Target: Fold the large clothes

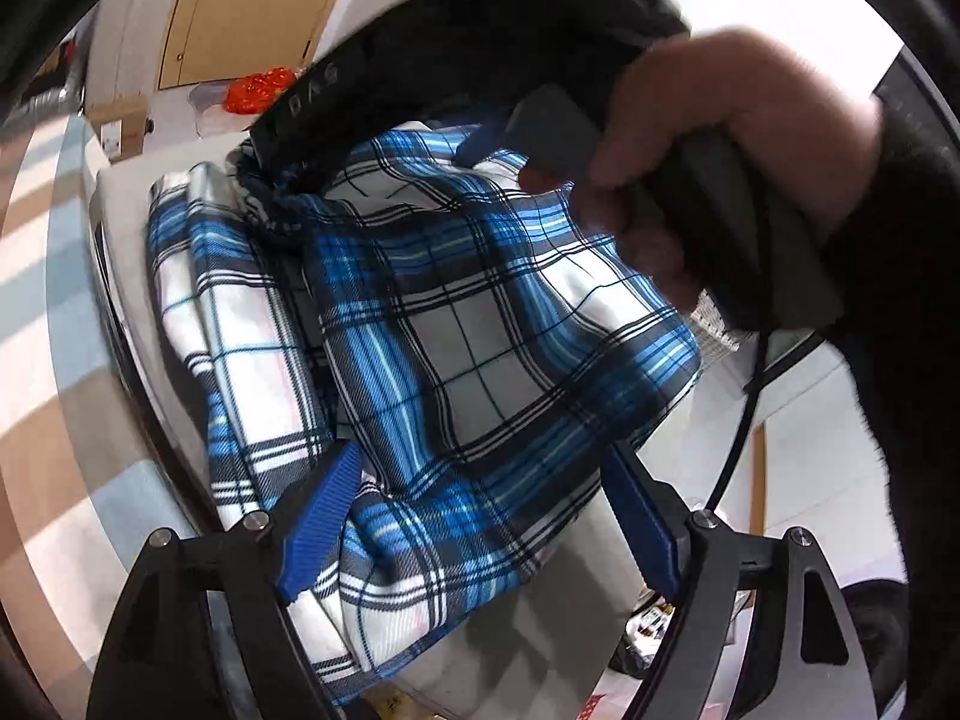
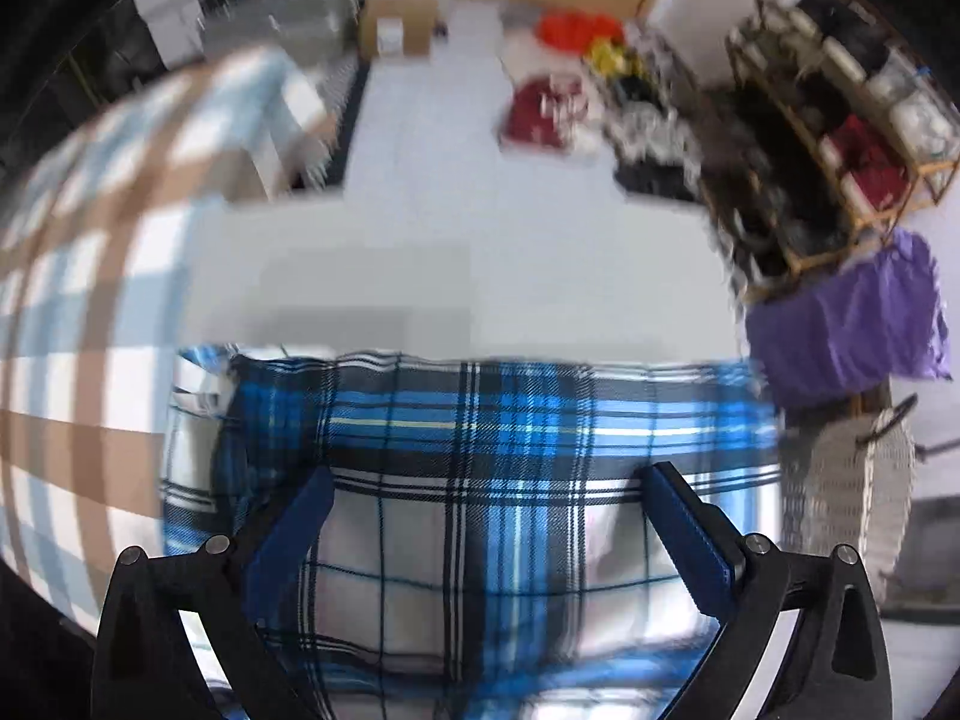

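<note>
A large blue, white and black plaid garment [image 1: 456, 324] lies bunched and partly folded on a white table [image 1: 120, 228]. My left gripper [image 1: 480, 516] hovers over its near edge. Its blue pads stand wide apart and are open, with cloth below them but not pinched. A hand [image 1: 720, 138] holds the right gripper above the far side of the cloth, where one blue fingertip [image 1: 480, 143] shows. In the right wrist view the right gripper [image 2: 492, 522] points steeply down over the plaid garment [image 2: 480, 450]. Its jaws are spread wide and grip nothing.
A beige and blue checked cloth [image 2: 90, 300] lies at the left. At the right stand a wooden rack of clothes [image 2: 828, 120], a purple cloth [image 2: 852, 330] and a white woven basket [image 2: 864, 498]. Red items [image 2: 540, 108] and a cardboard box [image 2: 402, 24] sit beyond.
</note>
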`<move>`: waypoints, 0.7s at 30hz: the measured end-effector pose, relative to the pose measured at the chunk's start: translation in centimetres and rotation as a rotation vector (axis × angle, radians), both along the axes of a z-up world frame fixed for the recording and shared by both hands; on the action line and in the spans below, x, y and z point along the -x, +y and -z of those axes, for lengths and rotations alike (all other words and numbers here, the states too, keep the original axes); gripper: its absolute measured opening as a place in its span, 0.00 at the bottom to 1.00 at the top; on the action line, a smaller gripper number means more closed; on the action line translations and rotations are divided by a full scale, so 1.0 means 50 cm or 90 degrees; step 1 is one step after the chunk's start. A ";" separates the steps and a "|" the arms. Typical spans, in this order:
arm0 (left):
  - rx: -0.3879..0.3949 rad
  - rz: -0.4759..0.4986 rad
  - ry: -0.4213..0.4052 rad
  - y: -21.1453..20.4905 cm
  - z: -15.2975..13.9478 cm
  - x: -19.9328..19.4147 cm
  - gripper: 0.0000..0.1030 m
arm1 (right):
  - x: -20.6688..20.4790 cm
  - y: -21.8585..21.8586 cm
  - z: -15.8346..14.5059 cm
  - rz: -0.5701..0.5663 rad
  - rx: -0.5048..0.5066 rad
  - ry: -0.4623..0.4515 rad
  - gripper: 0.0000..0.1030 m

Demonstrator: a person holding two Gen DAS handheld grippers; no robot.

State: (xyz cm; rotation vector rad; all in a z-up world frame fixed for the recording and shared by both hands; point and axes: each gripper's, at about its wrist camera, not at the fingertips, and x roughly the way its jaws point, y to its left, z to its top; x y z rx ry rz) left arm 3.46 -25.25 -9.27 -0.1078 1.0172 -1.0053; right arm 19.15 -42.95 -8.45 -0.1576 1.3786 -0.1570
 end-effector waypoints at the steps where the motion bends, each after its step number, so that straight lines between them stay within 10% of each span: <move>1: 0.002 -0.004 0.000 0.005 -0.001 -0.001 0.76 | 0.003 -0.002 0.004 0.003 -0.005 -0.006 1.00; 12: -0.011 -0.025 0.001 0.070 -0.042 0.020 0.76 | 0.172 -0.082 -0.169 0.038 -0.199 -0.144 0.99; 21: -0.060 -0.102 -0.135 0.177 -0.170 0.064 0.76 | 0.336 -0.106 -0.078 0.167 -0.274 -0.176 0.96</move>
